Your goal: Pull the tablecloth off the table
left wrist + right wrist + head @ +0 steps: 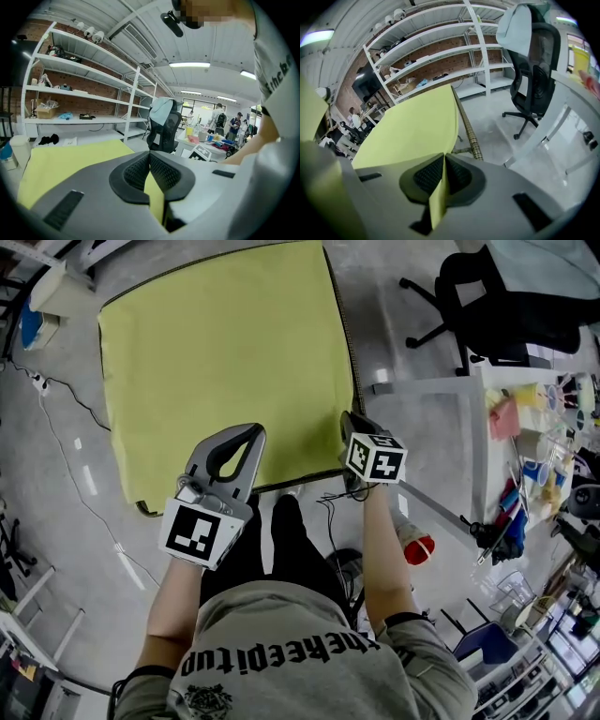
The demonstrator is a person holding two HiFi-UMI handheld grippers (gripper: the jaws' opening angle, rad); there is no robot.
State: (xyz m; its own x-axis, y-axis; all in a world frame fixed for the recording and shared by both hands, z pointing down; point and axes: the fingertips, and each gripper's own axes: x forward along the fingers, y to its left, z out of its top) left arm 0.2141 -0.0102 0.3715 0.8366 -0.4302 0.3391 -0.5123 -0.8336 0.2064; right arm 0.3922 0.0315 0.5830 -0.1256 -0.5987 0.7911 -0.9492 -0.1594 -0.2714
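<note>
We see the tablecloth (225, 362) lying on the table (351, 343) before us. The left gripper (247, 430) is over its near edge and the right gripper (349, 420) is at its near right corner, each with a fold between its jaws. An office chair (483, 296) stands right of the table, with a desk (436, 390) nearer us.

Smooth matt cloth tablecloth (225, 362); glossy hard floor (403, 343)

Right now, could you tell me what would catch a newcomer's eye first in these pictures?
A bright yellow-green tablecloth fills the head view's upper middle. Both grippers are shut on its near side: left gripper toward the middle, right gripper at the right corner.
</note>
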